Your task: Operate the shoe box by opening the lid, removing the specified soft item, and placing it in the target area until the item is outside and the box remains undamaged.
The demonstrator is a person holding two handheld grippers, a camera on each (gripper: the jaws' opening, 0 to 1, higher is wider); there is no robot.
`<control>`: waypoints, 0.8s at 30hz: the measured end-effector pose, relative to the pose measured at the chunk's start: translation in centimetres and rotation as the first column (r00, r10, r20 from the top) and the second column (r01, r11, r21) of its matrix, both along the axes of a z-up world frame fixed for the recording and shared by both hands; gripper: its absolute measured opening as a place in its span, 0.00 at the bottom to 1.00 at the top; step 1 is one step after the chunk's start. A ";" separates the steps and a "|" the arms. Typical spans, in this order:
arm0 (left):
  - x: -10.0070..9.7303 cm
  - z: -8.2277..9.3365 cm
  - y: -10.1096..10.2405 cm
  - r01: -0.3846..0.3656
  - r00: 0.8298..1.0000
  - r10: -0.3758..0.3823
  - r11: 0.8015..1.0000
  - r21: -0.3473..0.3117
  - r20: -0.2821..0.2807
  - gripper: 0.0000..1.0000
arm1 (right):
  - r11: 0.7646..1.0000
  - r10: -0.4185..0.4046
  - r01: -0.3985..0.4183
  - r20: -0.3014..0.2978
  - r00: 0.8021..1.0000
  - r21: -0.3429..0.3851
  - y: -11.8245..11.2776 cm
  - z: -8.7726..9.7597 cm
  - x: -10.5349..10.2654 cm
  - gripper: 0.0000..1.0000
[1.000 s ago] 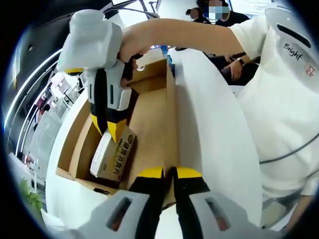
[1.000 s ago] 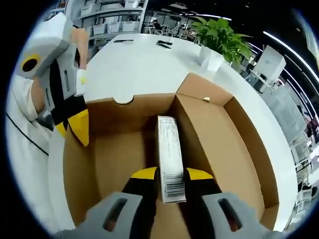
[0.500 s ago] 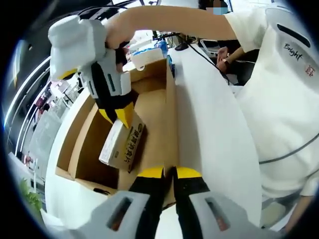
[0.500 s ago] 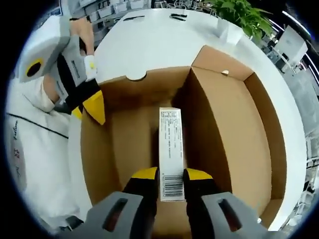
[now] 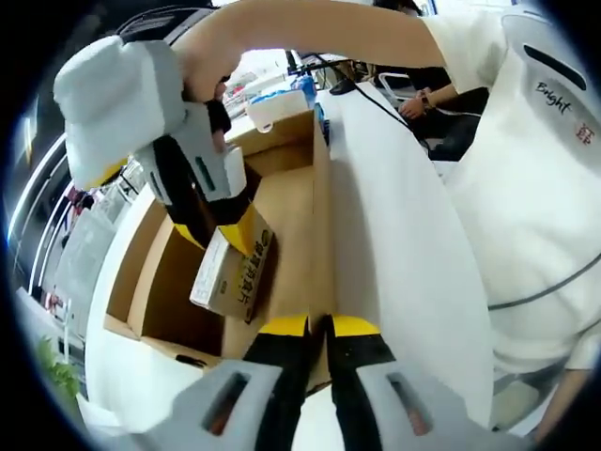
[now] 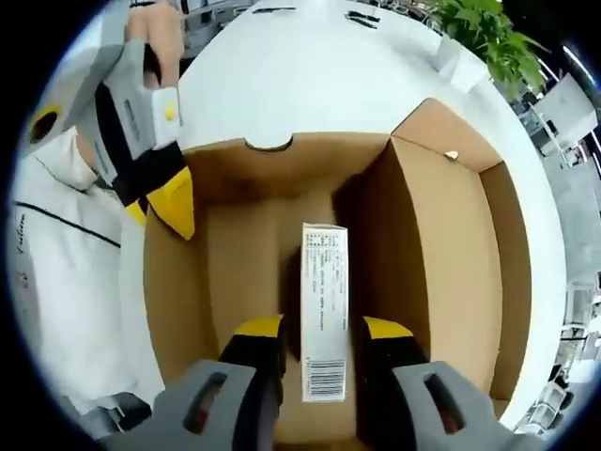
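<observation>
In the left gripper view, my left gripper is clenched on the shoe box wall, steadying it, while my right gripper carries the small carton above the floor. In the right gripper view, I grasp the carton by its long sides; it looks light and crushable, so I judge a gentle mid-body pinch best.

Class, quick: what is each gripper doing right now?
Left gripper: shut on the box wall.
Right gripper: shut on the packet.

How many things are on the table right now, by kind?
Cardboard boxes: 1
Small packs held between the right gripper jaws: 1
Potted plants: 1
Total: 3
</observation>
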State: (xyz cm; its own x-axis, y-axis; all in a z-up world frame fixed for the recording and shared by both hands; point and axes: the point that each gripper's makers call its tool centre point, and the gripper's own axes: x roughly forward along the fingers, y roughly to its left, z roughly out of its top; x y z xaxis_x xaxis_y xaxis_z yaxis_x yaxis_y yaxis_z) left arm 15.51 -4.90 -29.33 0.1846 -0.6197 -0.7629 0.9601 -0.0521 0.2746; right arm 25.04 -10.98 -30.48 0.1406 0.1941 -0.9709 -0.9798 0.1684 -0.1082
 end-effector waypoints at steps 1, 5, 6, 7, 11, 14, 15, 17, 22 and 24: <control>0.0 0.0 0.0 0.000 1.000 0.000 1.000 0.000 0.000 0.06 | 1.000 -0.002 0.002 -0.004 1.000 -0.015 -0.2 -0.2 0.1 0.30; 0.0 0.0 0.0 0.000 1.000 0.000 1.000 -0.002 0.001 0.06 | 0.998 -0.009 0.008 -0.024 1.000 -0.058 -0.6 -1.3 0.3 0.30; 0.0 0.0 0.0 0.001 1.000 -0.001 1.000 -0.002 0.001 0.06 | 0.998 -0.008 0.006 -0.026 1.000 -0.060 -0.6 -1.5 0.0 0.29; 0.0 0.0 0.0 0.002 1.000 -0.002 1.000 -0.003 0.001 0.06 | 0.998 -0.012 0.010 -0.033 0.999 -0.060 -0.6 -1.8 -0.3 0.29; 0.0 0.0 0.0 0.003 1.000 -0.003 1.000 -0.004 0.000 0.06 | 0.997 -0.003 0.000 -0.041 0.999 -0.076 -0.7 -2.3 -0.5 0.27; 0.0 0.0 0.0 0.002 1.000 -0.002 1.000 -0.005 0.001 0.06 | 0.998 0.001 -0.003 -0.032 0.999 -0.071 -0.4 -2.4 -0.4 0.25; 0.0 0.1 0.0 0.003 1.000 -0.003 1.000 -0.006 0.002 0.06 | 0.998 0.001 -0.003 -0.035 0.999 -0.063 -0.2 -2.5 -0.8 0.24; 0.1 0.1 0.0 0.000 1.000 0.000 1.000 -0.012 -0.002 0.06 | 0.998 -0.006 0.003 -0.042 0.999 -0.064 -0.1 -2.6 -0.7 0.22; 0.0 0.1 -0.1 0.005 1.000 -0.005 1.000 -0.010 -0.001 0.06 | 0.998 -0.016 0.014 -0.043 0.999 -0.062 -0.1 -2.5 -0.7 0.22; 0.0 0.1 -0.1 -0.004 1.000 0.004 1.000 -0.011 -0.006 0.05 | 0.998 -0.043 0.041 -0.054 0.998 -0.044 0.1 -2.5 -0.7 0.22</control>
State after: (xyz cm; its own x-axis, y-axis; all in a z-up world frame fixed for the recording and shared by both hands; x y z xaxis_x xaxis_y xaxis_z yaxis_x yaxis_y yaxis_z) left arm 15.51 -4.96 -29.24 0.1821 -0.6276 -0.7569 0.9621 -0.0454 0.2691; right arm 24.38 -10.90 -32.93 0.0940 0.1475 -0.9846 -0.9766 0.2059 -0.0624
